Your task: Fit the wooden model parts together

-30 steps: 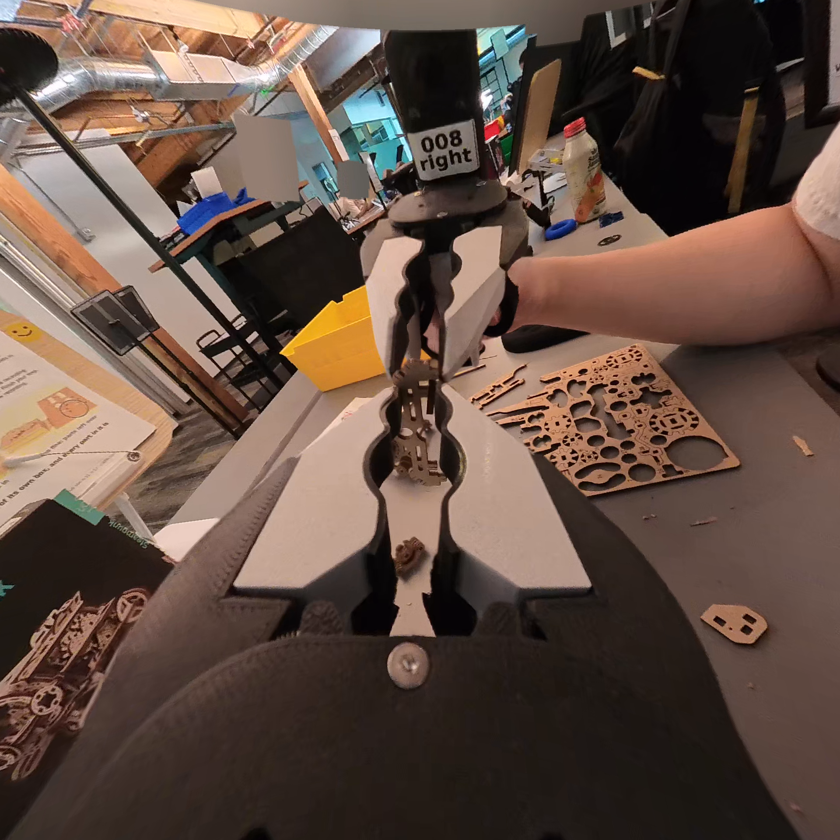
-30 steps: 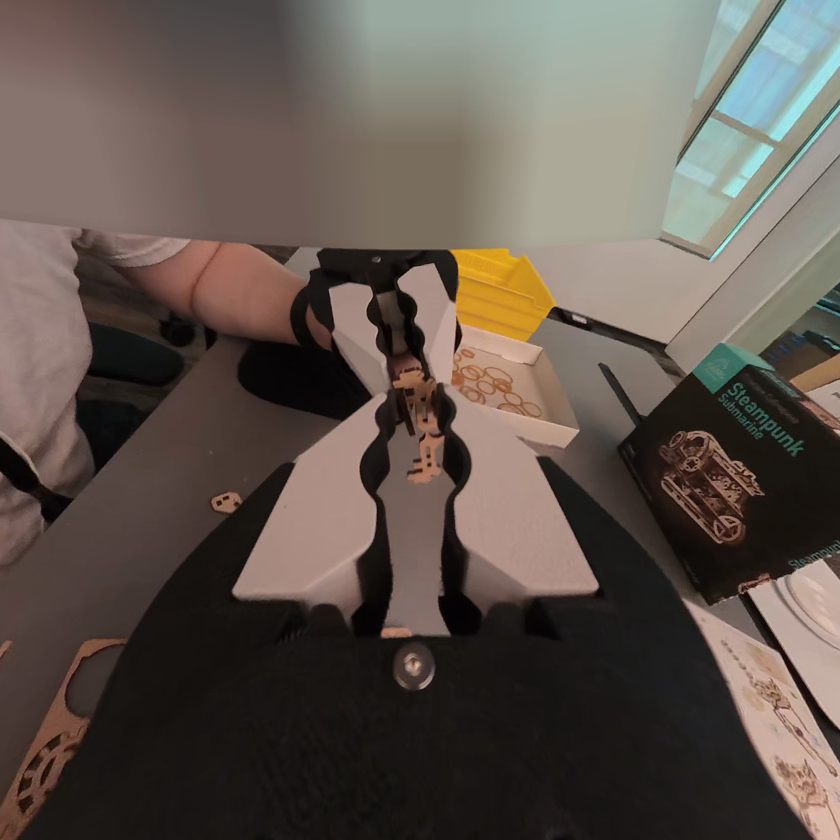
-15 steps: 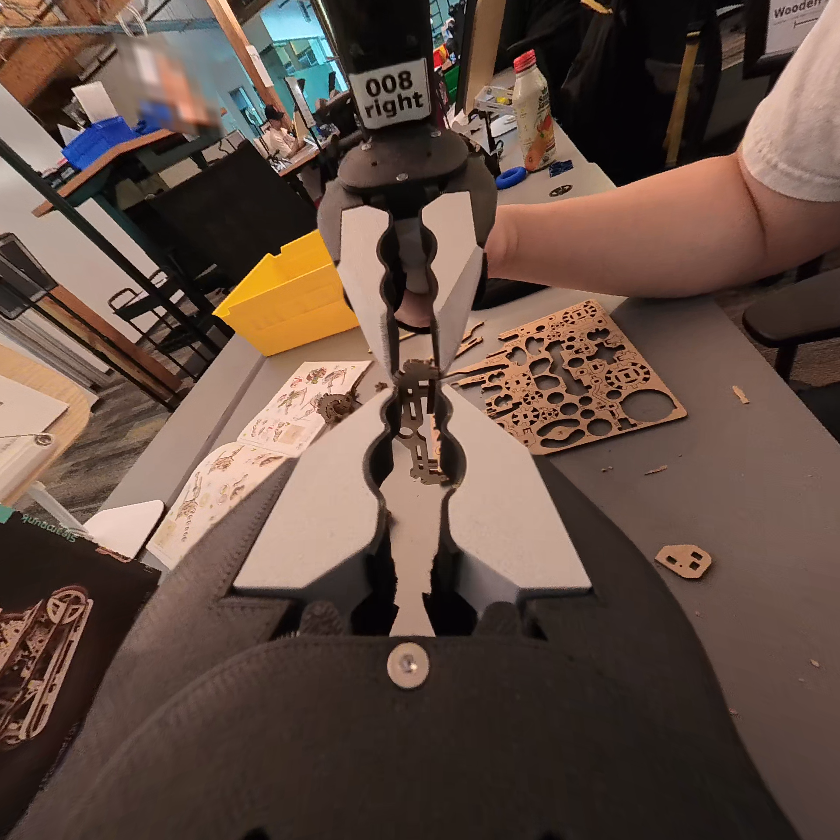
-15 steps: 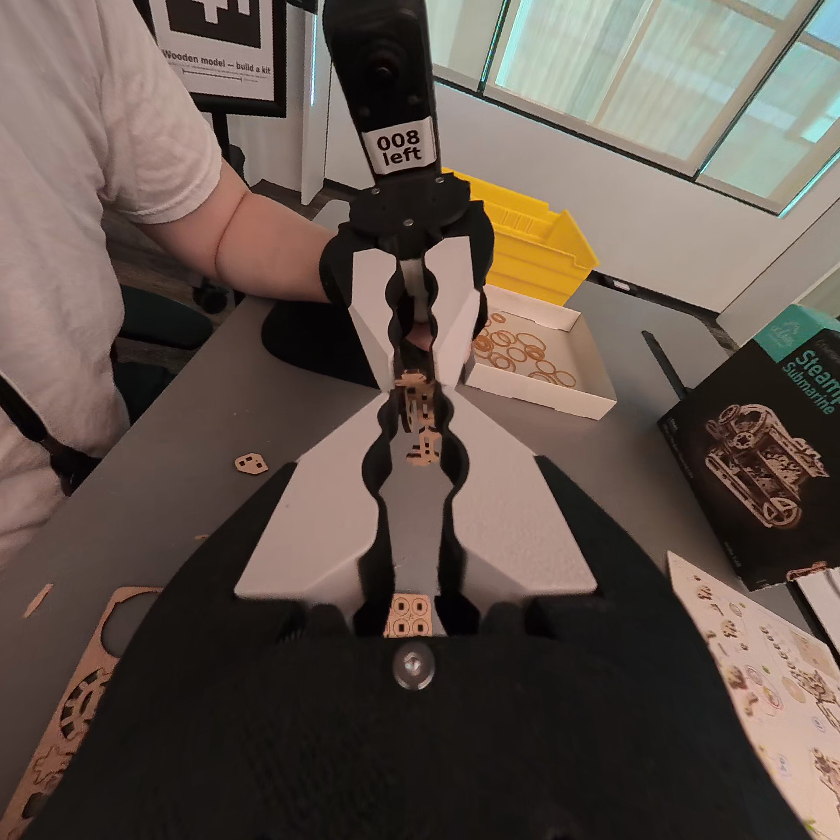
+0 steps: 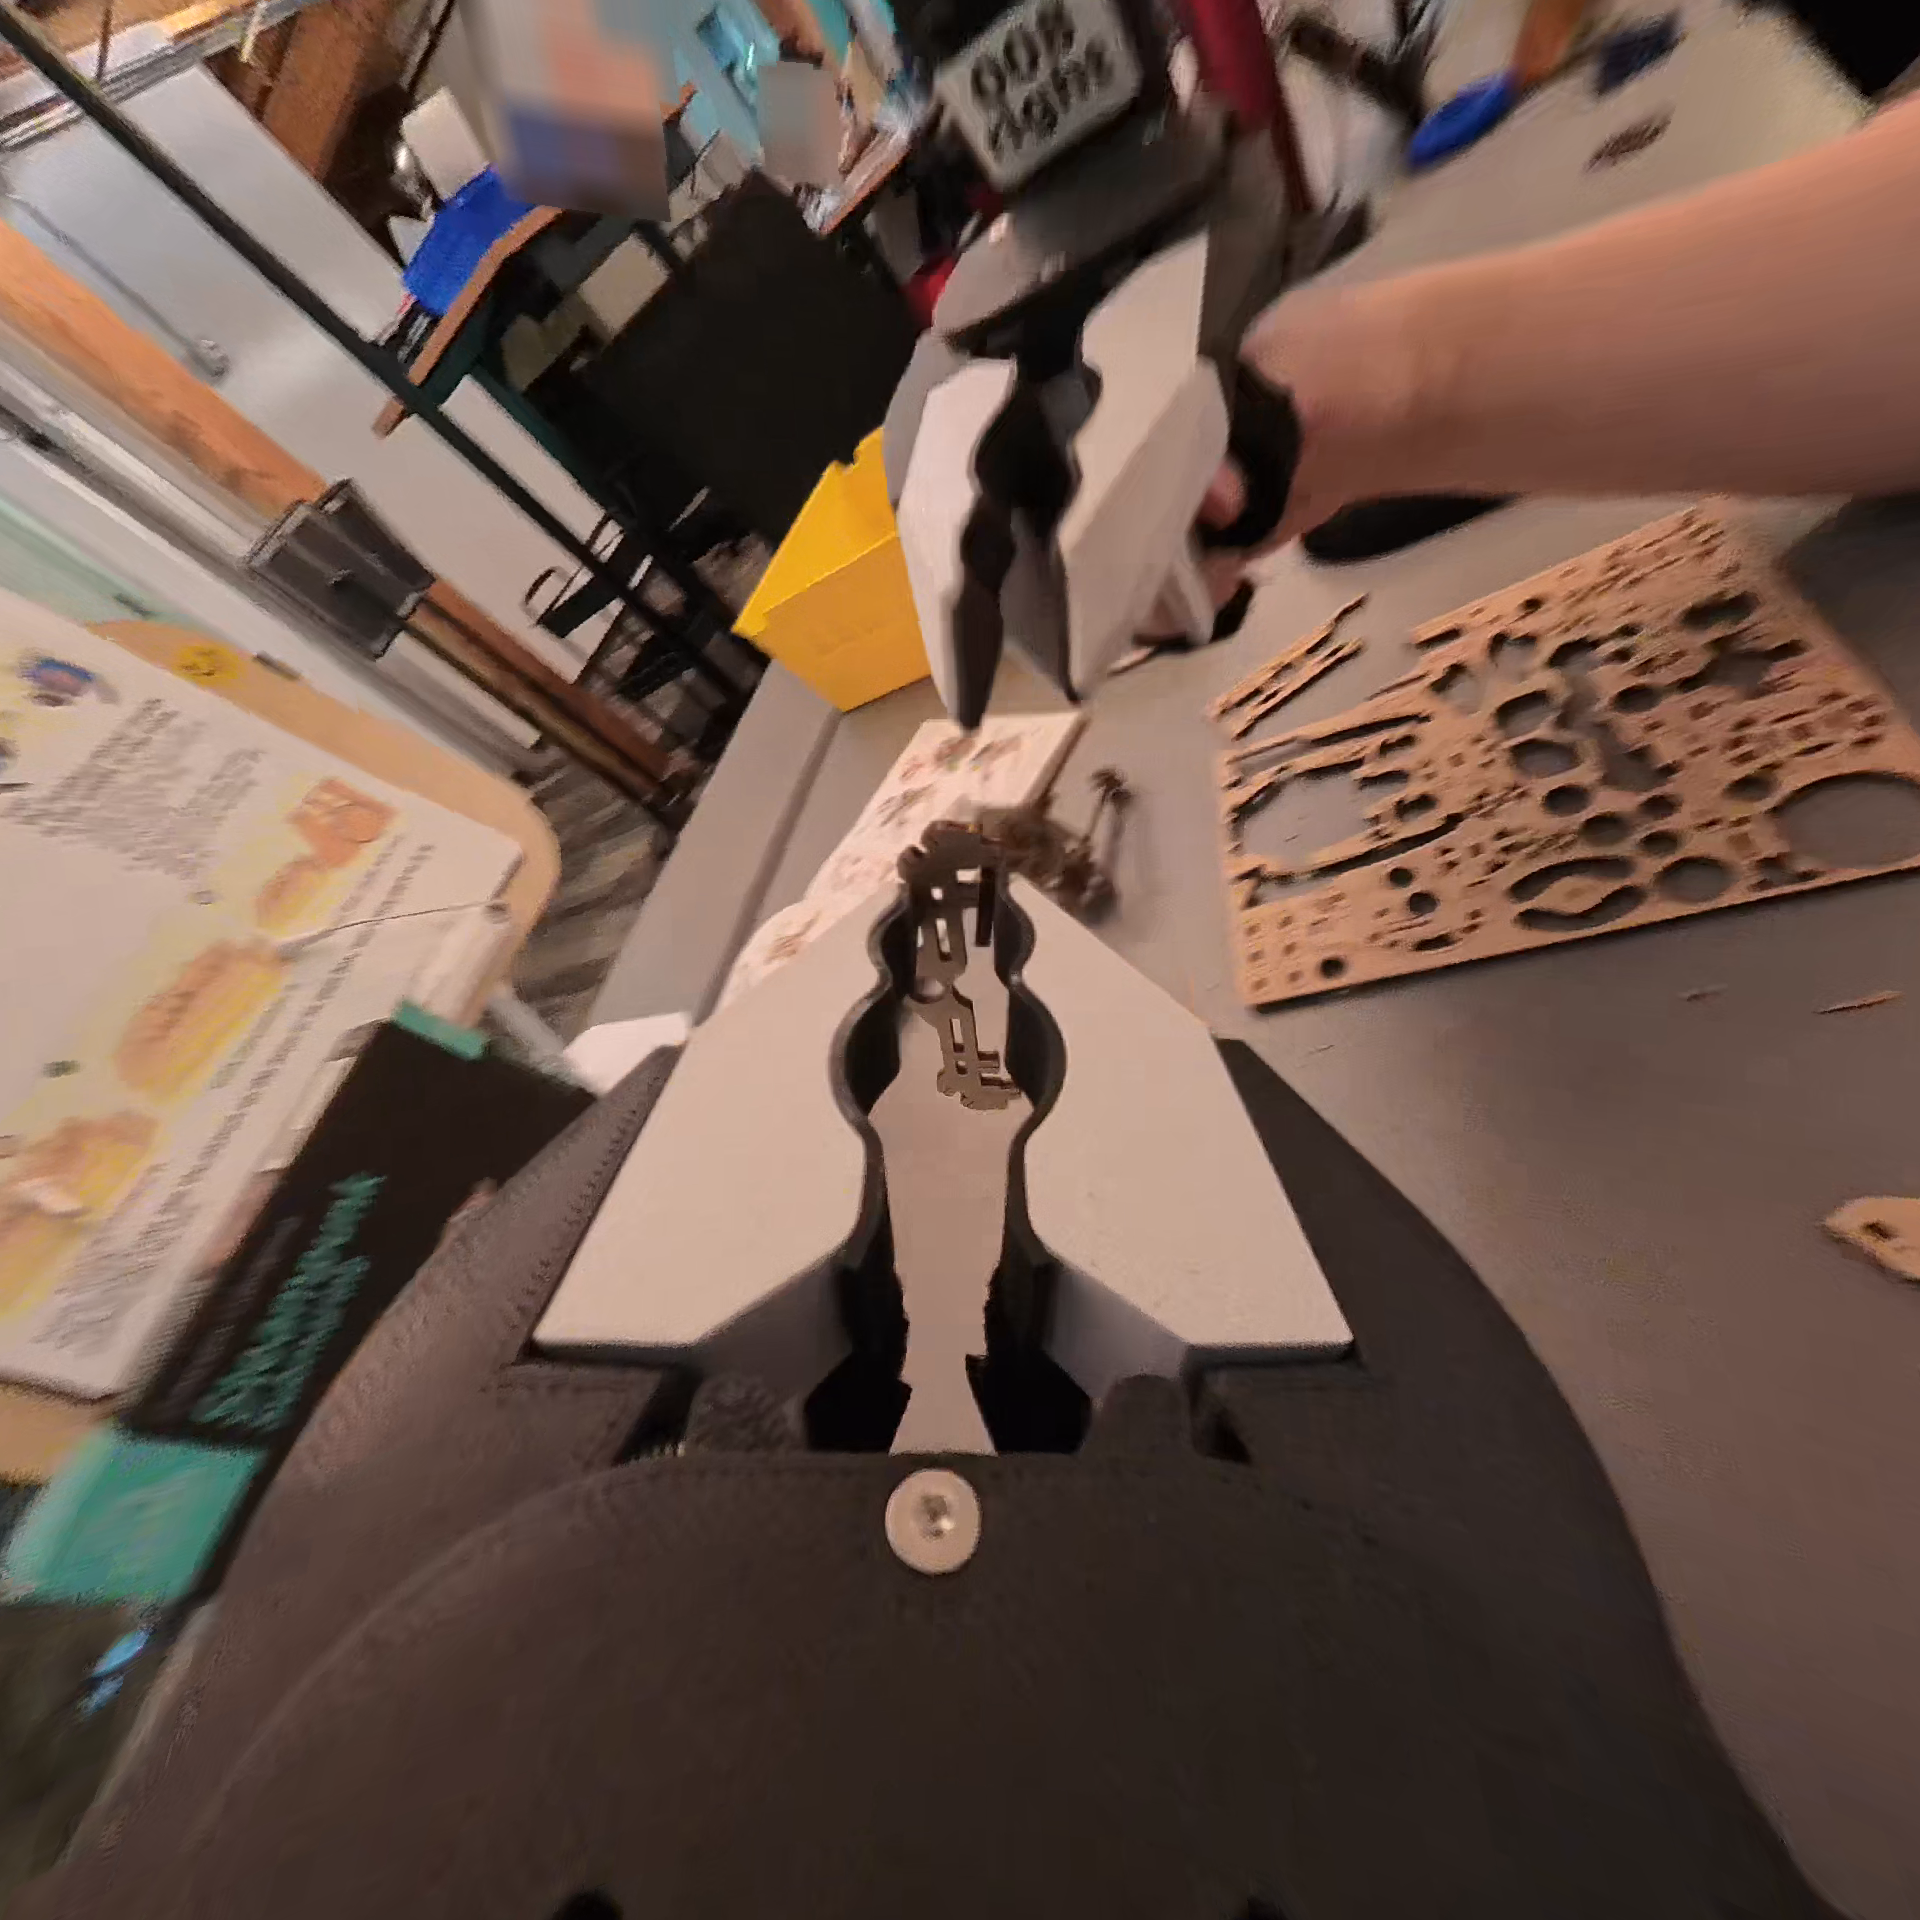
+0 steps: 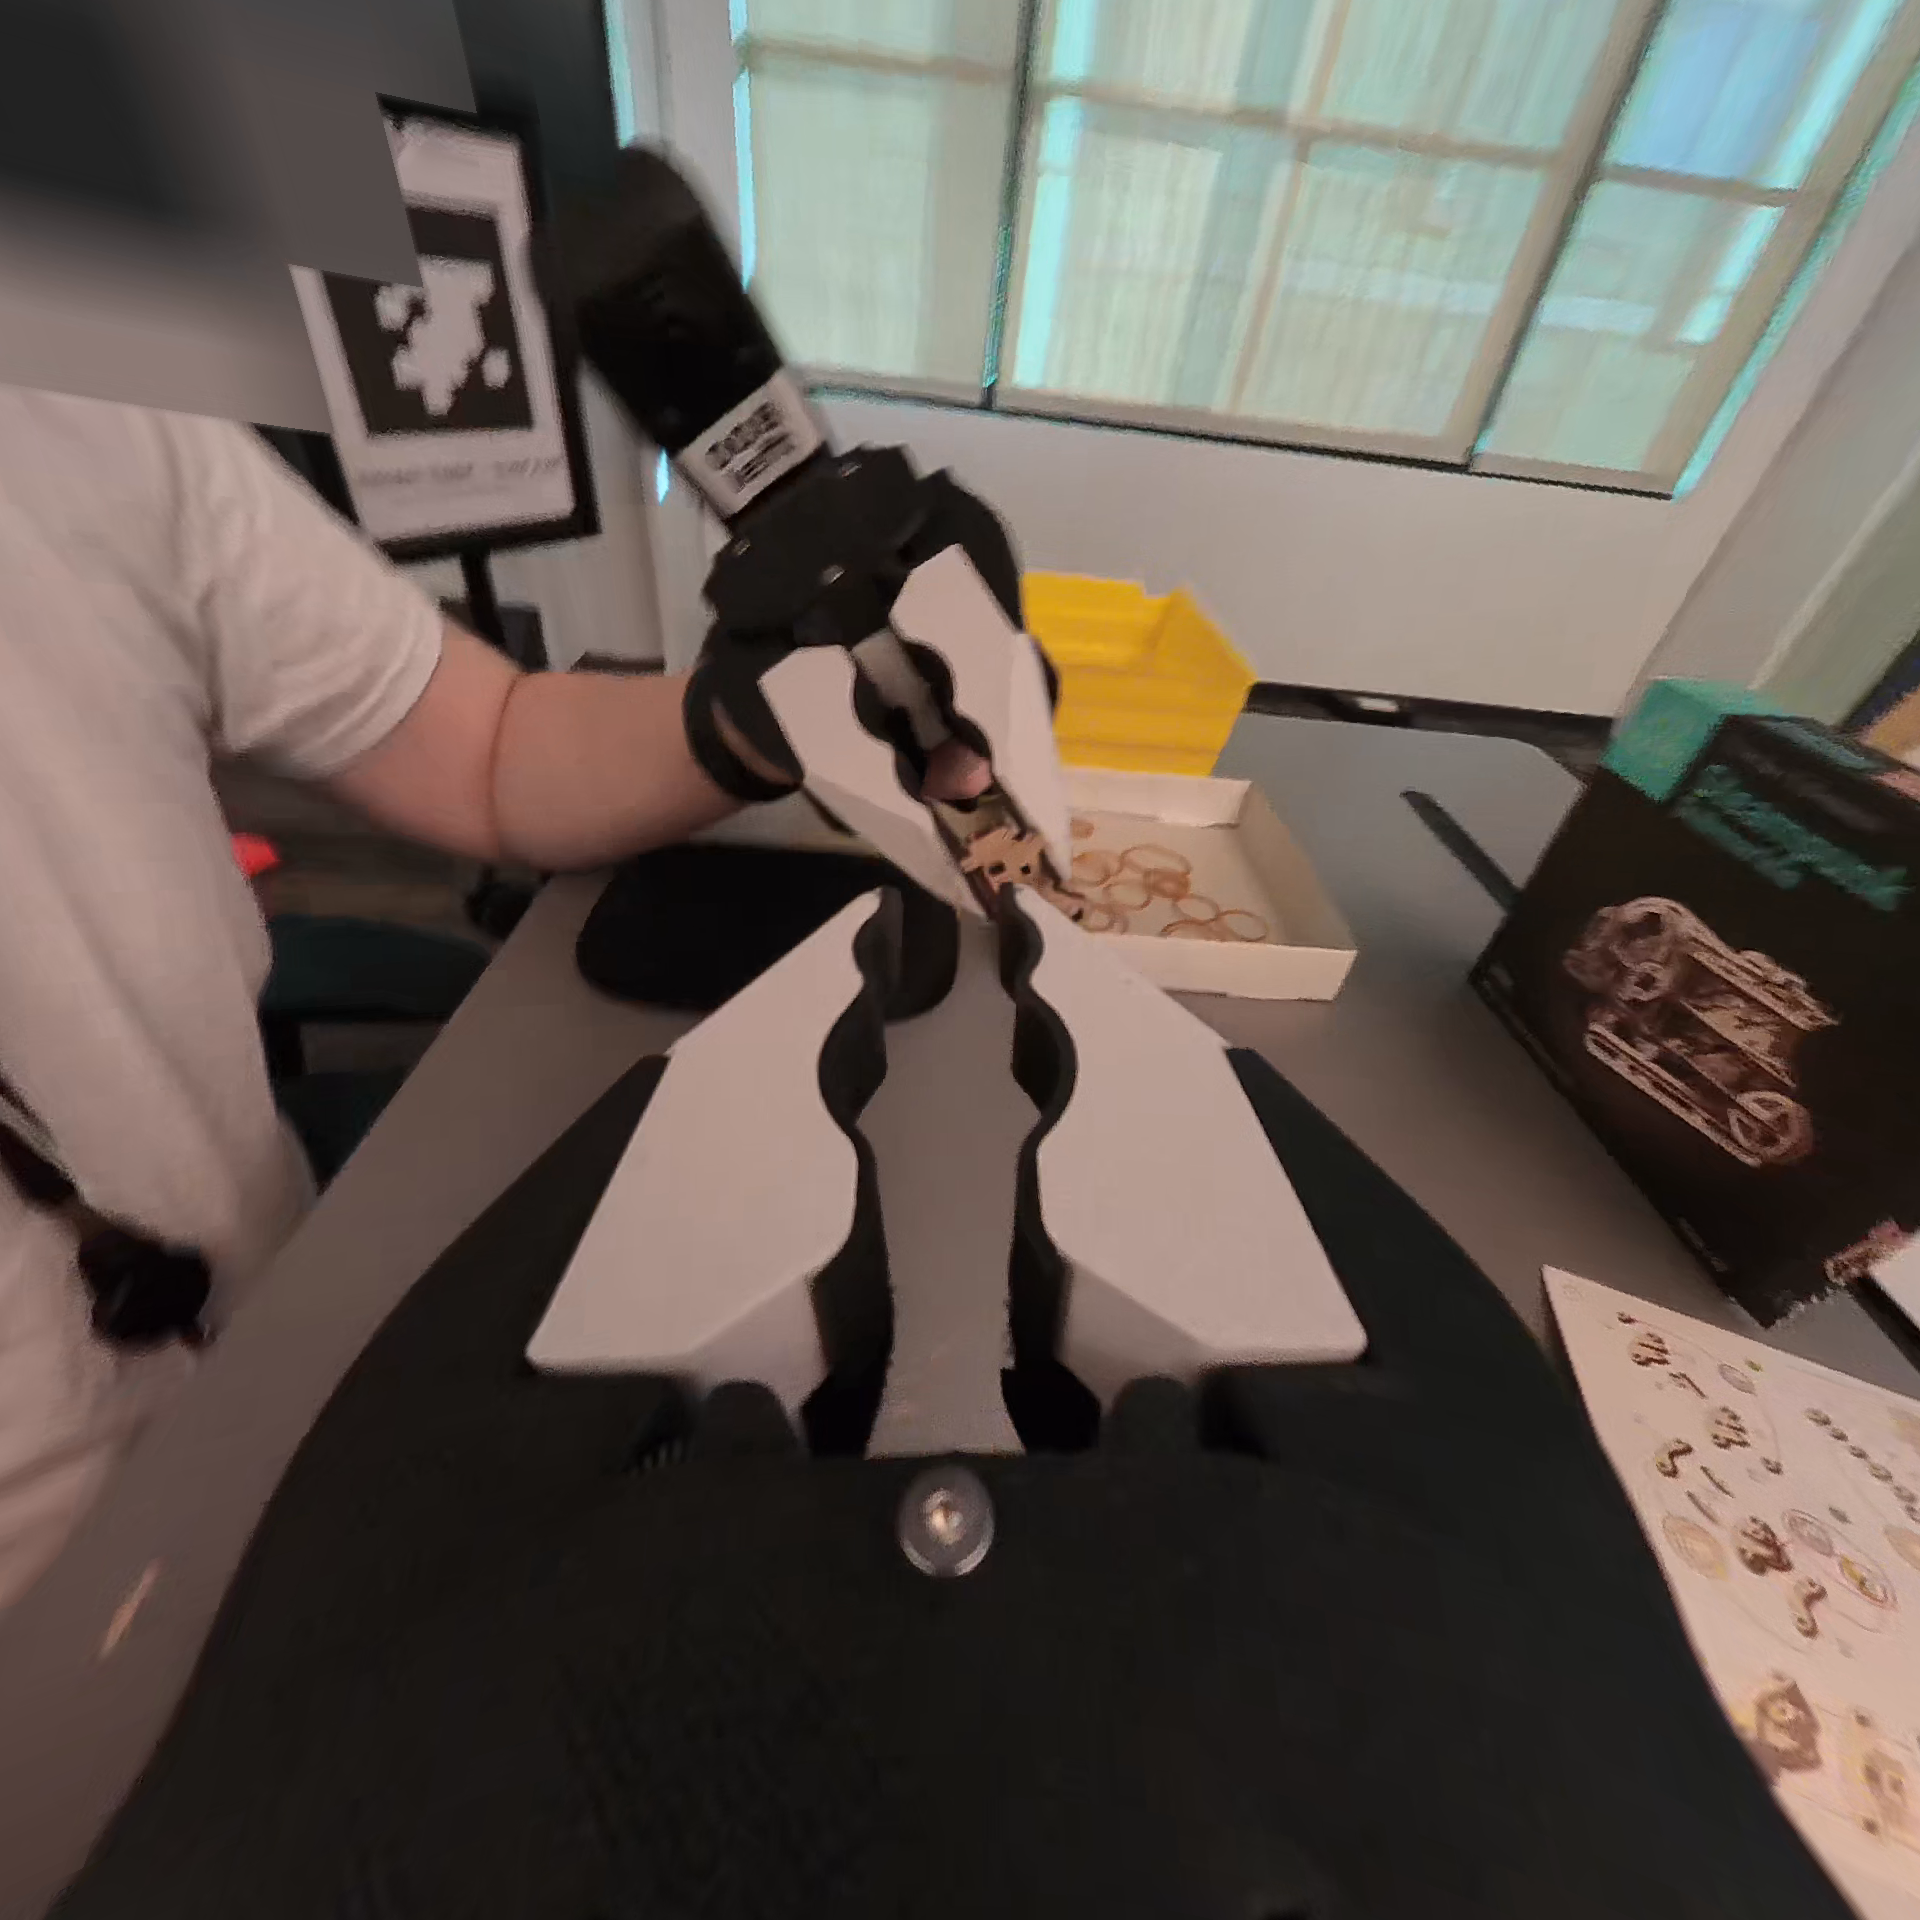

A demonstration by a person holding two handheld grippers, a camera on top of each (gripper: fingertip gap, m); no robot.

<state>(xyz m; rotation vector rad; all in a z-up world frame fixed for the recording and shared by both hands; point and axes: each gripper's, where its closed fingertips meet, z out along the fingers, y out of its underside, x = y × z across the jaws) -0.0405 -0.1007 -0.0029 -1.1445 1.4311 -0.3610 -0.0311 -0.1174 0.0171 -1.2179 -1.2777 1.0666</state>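
My left gripper (image 5: pixel 958 904) is shut on a slim, slotted wooden model part (image 5: pixel 961 997) that stands upright between its fingers above the grey table (image 5: pixel 1507 1195). In the right wrist view the same part (image 6: pixel 1003 857) shows in the left gripper (image 6: pixel 1013 883), just beyond my right gripper's tips. My right gripper (image 6: pixel 951 920) is open and empty. In the left wrist view it (image 5: pixel 1023 701) hangs tilted above and behind the part, apart from it. A small dark wooden assembly (image 5: pixel 1081 852) lies on the table past the left fingertips.
A punched-out wooden sheet (image 5: pixel 1558 790) lies at the right, with a loose wooden piece (image 5: pixel 1881 1236) nearer. A yellow bin (image 6: pixel 1132 665), a white tray of wooden rings (image 6: pixel 1247 935), a black kit box (image 6: pixel 1714 997) and an instruction sheet (image 6: pixel 1766 1507) are on the table. Both grippers' tips are close together, under 4 cm apart. The small dark wooden assembly (image 5: pixel 1081 852) is about equally far from each gripper, around 20 cm.
My right gripper has opened, let go of the wooden part and drawn back and up. The left gripper keeps the part. Both views have tilted.
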